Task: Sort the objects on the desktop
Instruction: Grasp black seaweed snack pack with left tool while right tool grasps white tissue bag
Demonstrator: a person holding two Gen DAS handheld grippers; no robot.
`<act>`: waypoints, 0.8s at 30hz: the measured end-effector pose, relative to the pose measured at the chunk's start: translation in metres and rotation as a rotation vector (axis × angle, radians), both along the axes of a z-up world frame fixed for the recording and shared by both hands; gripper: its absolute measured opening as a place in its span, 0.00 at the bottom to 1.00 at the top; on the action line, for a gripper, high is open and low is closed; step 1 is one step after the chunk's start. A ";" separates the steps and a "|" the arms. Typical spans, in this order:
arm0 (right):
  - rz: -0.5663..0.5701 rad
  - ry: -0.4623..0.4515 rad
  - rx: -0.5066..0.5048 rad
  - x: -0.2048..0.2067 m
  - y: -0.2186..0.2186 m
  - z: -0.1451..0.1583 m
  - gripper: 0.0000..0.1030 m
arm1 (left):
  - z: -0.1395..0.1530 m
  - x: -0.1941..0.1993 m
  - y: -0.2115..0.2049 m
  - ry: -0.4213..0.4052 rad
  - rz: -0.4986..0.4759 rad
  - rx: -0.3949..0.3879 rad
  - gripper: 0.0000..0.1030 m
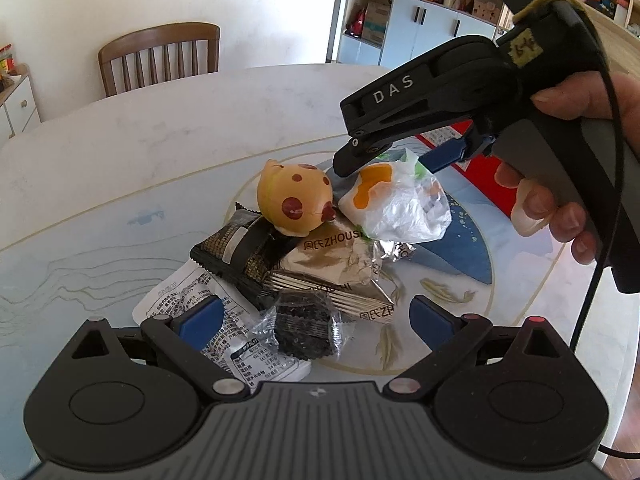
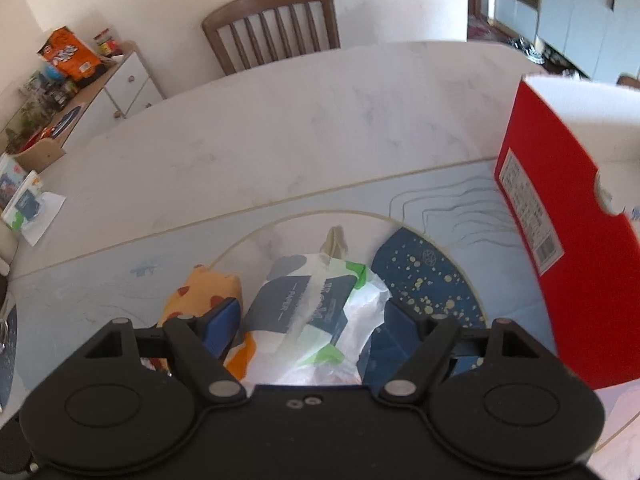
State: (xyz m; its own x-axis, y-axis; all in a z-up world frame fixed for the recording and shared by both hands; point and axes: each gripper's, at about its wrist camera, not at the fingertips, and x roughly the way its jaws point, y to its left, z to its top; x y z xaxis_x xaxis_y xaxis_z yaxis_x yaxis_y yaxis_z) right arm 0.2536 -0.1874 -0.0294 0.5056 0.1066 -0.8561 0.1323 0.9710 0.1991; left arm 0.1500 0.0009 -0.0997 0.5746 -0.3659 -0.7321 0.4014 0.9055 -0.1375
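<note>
While the left gripper [image 1: 316, 318] hangs low over a pile of snacks, its two blue pads stand wide apart and hold nothing. One pad sits over a white packet with small print [image 1: 180, 300]. The other pad is over the bare mat [image 1: 80, 240]. Between them lies a small clear wrapper with a dark seedy snack [image 1: 304, 330] inside. Just behind it is a tan packet [image 1: 332, 268] and a black packet [image 1: 236, 256], stacked in a heap. A yellow toy with red spots [image 1: 294, 200] rests on top of the heap.

The right gripper [image 2: 314, 320] is down at a tissue pack in a thin plastic bag [image 2: 316, 308]. Its blue pads are apart, one on each side of the pack. In the right wrist view the left pad is close to the pack's side, next to the yellow toy. The right pad is near the loose plastic. I cannot tell if the pads are pressing the pack yet. In the left wrist view a hand [image 1: 568, 204] holds this gripper's handle, and its tip touches the top of the bag.

A big red box [image 2: 568, 240] stands on the mat at the right, apart from the pile. The mat lies on a white table [image 2: 280, 120]. A brown chair [image 2: 272, 26] is at the far side.
</note>
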 end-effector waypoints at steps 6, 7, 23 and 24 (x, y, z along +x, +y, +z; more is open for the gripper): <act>-0.016 0.039 0.027 0.005 0.001 -0.013 0.77 | -0.008 0.001 -0.002 -0.005 -0.021 0.002 0.96; -0.017 0.044 0.029 0.006 0.002 -0.014 0.77 | -0.009 0.000 -0.002 -0.010 -0.027 0.007 0.96; 0.010 0.044 0.039 0.002 0.007 -0.014 0.57 | -0.018 0.002 -0.009 -0.011 -0.038 0.052 0.56; 0.011 0.041 0.036 0.001 0.008 -0.014 0.56 | -0.018 0.003 -0.009 -0.008 -0.036 0.053 0.53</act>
